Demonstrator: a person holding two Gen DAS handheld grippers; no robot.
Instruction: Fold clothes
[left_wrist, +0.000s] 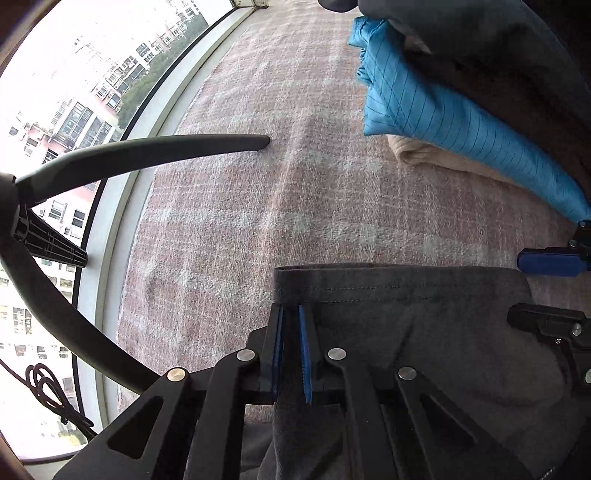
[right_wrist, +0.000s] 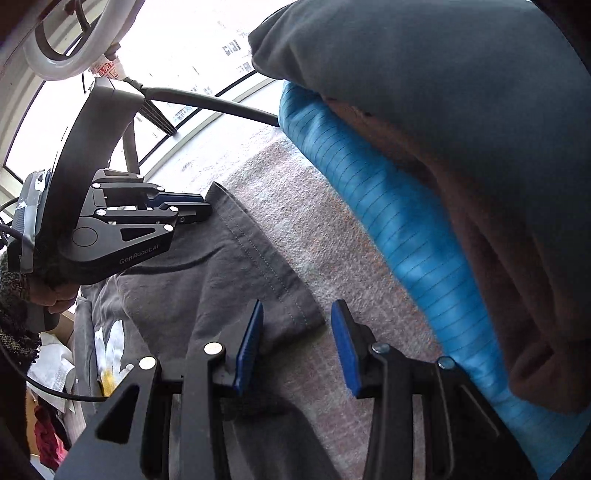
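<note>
The left tool (left_wrist: 291, 317) pinches the hemmed edge of a grey shirt (left_wrist: 424, 332) between nearly closed blue pads (left_wrist: 304, 354). The shirt lies on a pinkish checked blanket (left_wrist: 258, 184) by a window (left_wrist: 55, 110). The right tool (right_wrist: 297, 317) hovers with its jaws spread wide at the shirt's near corner, gripping nothing. To the right sits a stack of folded clothes: a blue garment (right_wrist: 406, 221) between a cream one (left_wrist: 424, 155) below and a grey one (right_wrist: 443, 74) above. A daisy print (right_wrist: 110, 350) shows on the shirt.
</note>
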